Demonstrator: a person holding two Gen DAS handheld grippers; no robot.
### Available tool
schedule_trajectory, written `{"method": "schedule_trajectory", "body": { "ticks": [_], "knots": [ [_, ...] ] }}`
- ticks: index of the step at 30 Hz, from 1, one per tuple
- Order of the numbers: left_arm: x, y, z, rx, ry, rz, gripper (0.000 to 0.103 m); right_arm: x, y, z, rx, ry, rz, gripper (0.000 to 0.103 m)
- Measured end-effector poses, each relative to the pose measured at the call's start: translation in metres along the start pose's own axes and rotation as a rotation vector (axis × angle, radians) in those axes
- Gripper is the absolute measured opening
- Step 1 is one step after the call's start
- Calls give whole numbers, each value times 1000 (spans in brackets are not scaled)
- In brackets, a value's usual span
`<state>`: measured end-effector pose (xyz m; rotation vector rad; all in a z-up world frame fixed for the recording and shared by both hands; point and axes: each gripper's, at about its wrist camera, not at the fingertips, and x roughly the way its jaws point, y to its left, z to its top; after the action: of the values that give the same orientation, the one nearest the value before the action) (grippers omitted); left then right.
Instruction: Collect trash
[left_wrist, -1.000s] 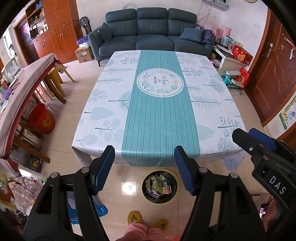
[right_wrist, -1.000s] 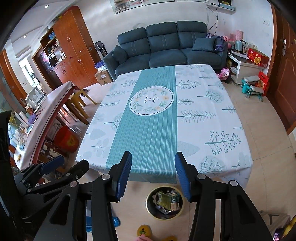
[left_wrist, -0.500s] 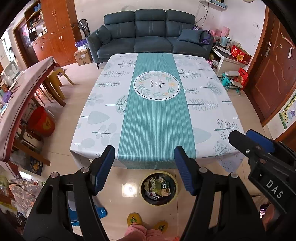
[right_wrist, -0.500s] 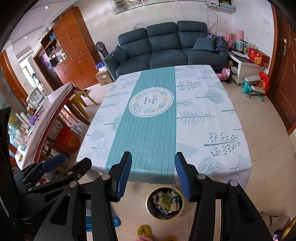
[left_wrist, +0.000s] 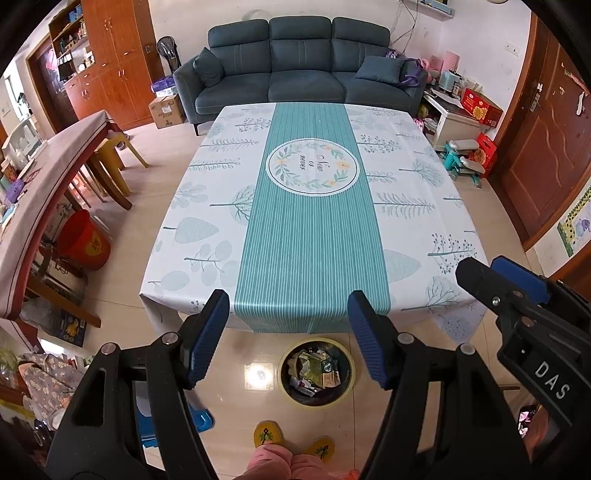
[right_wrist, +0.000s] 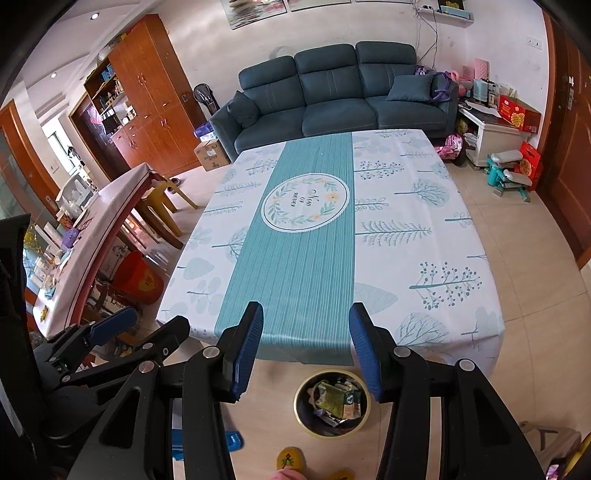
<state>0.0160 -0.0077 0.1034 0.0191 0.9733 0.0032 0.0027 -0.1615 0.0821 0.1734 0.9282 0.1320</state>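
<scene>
On floor at table's near edge: round trash bin (left_wrist: 316, 372), yellow rim, dark wall, packed with crumpled wrappers and paper scraps (left_wrist: 318, 371). Sits just in front of the hanging tablecloth hem, slightly right of the teal stripe's centre line in right wrist view.

Left gripper (left_wrist: 289, 334): jaws apart, nothing between blue pads (left_wrist: 209, 334). Aimed down over table's near edge, bin visible through the gap. Not touching anything.

Right gripper (right_wrist: 306, 347): jaws also apart, gap a bit narrower, empty. Same downward aim, bin below and between the fingers in frame. Shows in left wrist view at the right edge, black body with white "DAS" lettering.

Table (left_wrist: 207, 206): covered with white cloth, pale tree and leaf prints, teal striped runner down the middle, round wreath emblem (left_wrist: 313, 169) with text. Bare top apart from cloth.

Below bin in frame: yellow slippers (left_wrist: 268, 435) and pink trouser legs of the person, standing just behind the bin.

Surroundings: dark blue sofa (left_wrist: 299, 70) past table's far end, cardboard box (left_wrist: 167, 110) beside it, wooden cabinets (left_wrist: 110, 62) at left, long side table with clutter at left, red bucket (left_wrist: 84, 240) under it, yellow stools (left_wrist: 114, 155), brown door at right.
</scene>
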Motion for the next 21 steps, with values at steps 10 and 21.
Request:
{"method": "schedule_trajectory", "body": {
  "ticks": [10,21],
  "knots": [
    [-1,0,-2,2,1,0,64,-1,0,-1,0,1,0,49],
    [-2,1,-5,1,4,-1,64,-1,1,-4,-1,3,3,49]
  ]
}}
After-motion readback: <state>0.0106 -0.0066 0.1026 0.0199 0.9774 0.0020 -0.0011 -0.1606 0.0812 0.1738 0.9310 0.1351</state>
